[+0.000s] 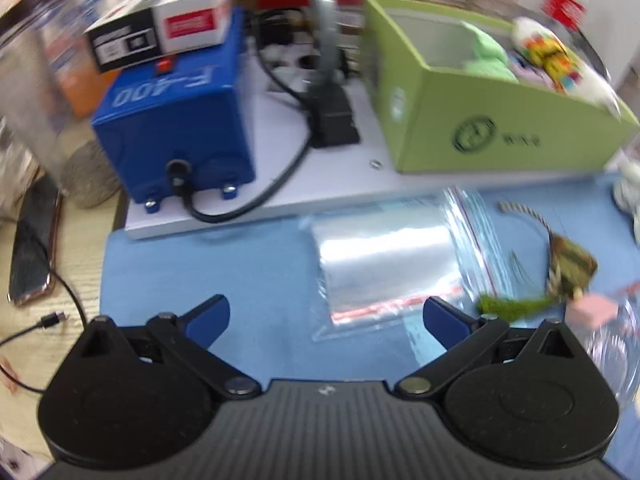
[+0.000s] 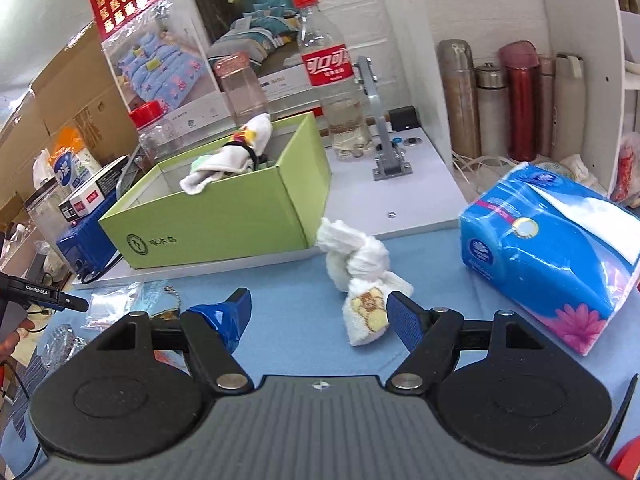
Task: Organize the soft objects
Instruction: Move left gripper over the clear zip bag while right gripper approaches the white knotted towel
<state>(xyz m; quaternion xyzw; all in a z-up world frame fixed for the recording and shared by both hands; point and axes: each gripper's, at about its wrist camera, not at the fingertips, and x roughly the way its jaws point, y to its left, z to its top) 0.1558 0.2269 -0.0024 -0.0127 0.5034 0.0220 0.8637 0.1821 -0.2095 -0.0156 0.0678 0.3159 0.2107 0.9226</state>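
A green open box (image 2: 224,220) stands on a white board behind the blue mat; it also shows in the left wrist view (image 1: 500,120). White and green soft cloths (image 2: 228,156) lie in it, one draped over the rim. A knotted white towel (image 2: 360,276) with a yellow print lies on the mat, just ahead of my open right gripper (image 2: 320,312), closer to its right finger. My left gripper (image 1: 326,316) is open and empty above clear zip bags (image 1: 384,264). A small green tasselled charm (image 1: 560,276) lies to its right.
A blue machine (image 1: 176,120) with a cable and small cartons on top stands at left. A blue tissue pack (image 2: 560,256) sits at right. Bottles (image 2: 332,72) and flasks (image 2: 520,100) line the back. A phone (image 1: 32,248) lies on the wooden table.
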